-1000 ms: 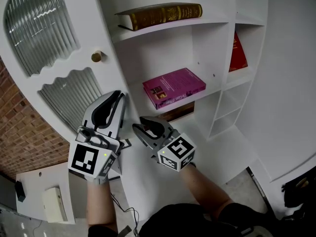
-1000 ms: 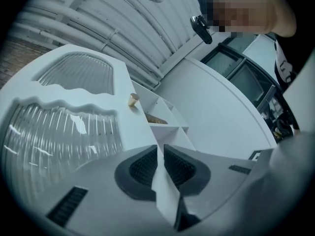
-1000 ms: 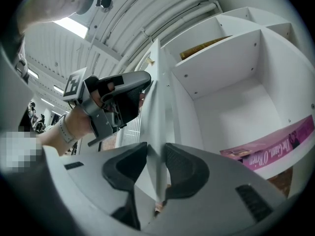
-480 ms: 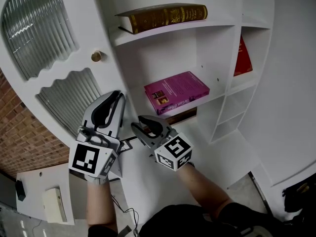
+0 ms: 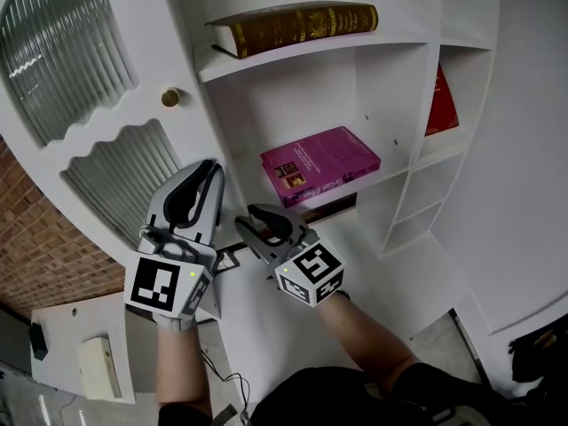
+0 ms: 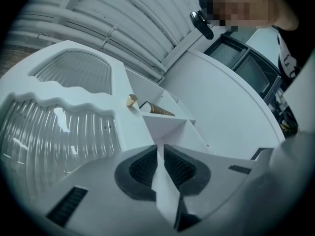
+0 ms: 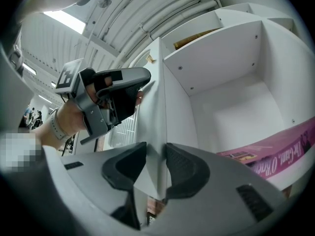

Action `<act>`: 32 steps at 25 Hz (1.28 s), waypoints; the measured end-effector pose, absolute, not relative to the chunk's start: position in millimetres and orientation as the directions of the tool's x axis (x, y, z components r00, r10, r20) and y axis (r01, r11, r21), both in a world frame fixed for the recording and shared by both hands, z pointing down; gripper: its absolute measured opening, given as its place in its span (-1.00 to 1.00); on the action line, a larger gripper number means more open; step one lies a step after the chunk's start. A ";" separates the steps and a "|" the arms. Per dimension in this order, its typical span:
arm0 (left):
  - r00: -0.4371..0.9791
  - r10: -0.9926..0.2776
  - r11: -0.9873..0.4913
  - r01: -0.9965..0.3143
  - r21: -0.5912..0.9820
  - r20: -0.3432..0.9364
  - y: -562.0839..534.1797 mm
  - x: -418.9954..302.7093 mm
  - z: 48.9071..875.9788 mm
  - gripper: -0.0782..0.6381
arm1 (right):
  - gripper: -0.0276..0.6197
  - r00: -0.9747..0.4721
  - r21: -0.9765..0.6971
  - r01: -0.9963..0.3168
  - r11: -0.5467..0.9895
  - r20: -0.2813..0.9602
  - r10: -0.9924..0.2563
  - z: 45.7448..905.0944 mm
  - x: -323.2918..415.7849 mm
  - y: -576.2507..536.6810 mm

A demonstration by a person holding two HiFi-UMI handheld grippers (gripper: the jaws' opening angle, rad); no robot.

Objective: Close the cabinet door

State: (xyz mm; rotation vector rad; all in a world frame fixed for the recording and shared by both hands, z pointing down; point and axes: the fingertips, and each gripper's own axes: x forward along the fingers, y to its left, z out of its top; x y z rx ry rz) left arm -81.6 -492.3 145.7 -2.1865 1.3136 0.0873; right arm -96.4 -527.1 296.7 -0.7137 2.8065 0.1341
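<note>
Left gripper [image 6: 158, 152] and right gripper [image 7: 156, 154] both pinch the open cabinet door [image 5: 120, 124] at left of frame, below its brass knob [image 5: 170, 98]; probably rigid, free-swinging, ribbed glass panes [image 5: 62, 51] fragile, so hold the solid white edge.

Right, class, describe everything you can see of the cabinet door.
The cabinet door is white, apparently painted wood, standing open beside the shelves. Two ribbed glass panes with wavy frames are set in it, and a small brass-coloured knob sits near its free edge. Below the knob, the left hand-held gripper and right hand-held gripper each clamp that edge.
</note>
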 end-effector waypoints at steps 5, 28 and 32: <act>0.520 -0.788 -0.359 -0.823 -0.440 -0.329 -492.1 -82.7 151.0 -0.65 | -0.50 -0.848 0.024 -0.487 0.873 -0.252 -0.466 297.2 -96.3 -526.3; 0.508 -0.822 -0.402 -0.838 -0.369 -0.257 -461.1 -111.2 197.0 -0.65 | -0.50 -0.766 -0.005 -0.611 0.792 -0.249 -0.593 305.9 -78.3 -494.0; 0.520 -0.820 -0.429 -0.835 -0.346 -0.240 -450.6 -116.6 211.7 -0.65 | -0.52 -0.752 -0.006 -0.633 0.774 -0.229 -0.617 315.0 -76.5 -478.9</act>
